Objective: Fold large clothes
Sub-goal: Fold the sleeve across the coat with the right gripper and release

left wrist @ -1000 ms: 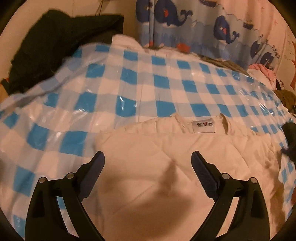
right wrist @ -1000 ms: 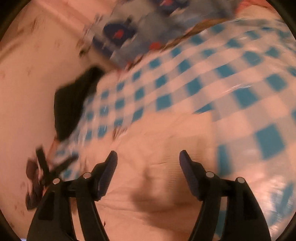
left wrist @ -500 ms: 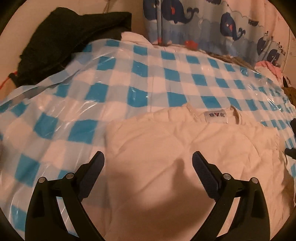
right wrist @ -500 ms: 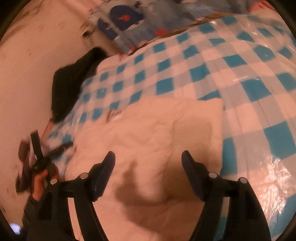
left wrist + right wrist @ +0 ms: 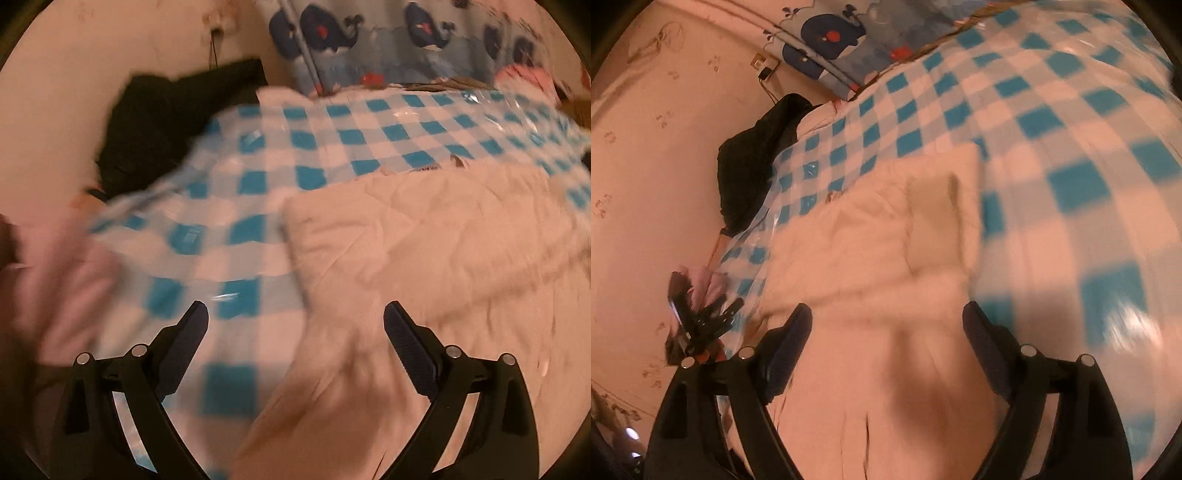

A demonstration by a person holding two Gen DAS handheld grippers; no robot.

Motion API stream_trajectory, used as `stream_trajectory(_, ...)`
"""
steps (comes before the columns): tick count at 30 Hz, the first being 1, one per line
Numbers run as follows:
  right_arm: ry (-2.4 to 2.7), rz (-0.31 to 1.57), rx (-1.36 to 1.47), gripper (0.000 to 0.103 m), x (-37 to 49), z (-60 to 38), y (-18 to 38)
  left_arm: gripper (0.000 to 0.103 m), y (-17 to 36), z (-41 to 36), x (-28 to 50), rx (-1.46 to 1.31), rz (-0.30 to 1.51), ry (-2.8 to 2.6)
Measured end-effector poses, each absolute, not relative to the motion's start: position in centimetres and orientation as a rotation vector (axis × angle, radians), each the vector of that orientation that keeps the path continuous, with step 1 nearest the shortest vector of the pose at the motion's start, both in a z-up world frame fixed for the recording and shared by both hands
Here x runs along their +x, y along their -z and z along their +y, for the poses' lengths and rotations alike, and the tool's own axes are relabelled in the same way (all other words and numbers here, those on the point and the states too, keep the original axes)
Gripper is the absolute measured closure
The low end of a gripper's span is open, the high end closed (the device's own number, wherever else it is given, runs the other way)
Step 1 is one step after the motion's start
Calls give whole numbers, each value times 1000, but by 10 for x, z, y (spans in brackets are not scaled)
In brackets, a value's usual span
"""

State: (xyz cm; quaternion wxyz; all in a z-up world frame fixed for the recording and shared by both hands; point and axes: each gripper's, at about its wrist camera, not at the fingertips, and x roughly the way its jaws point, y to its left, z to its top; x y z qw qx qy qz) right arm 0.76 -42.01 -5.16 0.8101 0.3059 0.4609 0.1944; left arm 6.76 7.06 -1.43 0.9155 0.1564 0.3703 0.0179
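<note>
Bed, checked blue-and-white plastic cover (image 5: 332, 155): carries everything.

Cream garment (image 5: 443, 236): partly folded, lies mid-bed with its long axis across my view; it spreads ahead and right of my left tool, and straight ahead and under my right, so the right is nearer its middle.

Black clothing (image 5: 159, 122): heaped at the far left corner.

Left tool (image 5: 295, 325): wide open, holding nothing.

Right tool (image 5: 886, 325): jaws opening, nothing gripped, garment beneath.
</note>
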Motion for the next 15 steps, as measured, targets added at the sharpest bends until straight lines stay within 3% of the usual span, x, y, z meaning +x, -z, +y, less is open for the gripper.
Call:
stream_trajectory(8,-418,1015,790,21,-58,-441,82,10,2,85,-23,319,807,-57)
stream_trajectory(15,-429,1053,886,18,-77,-459,100,11,37,176,-74,-81,1001,-83)
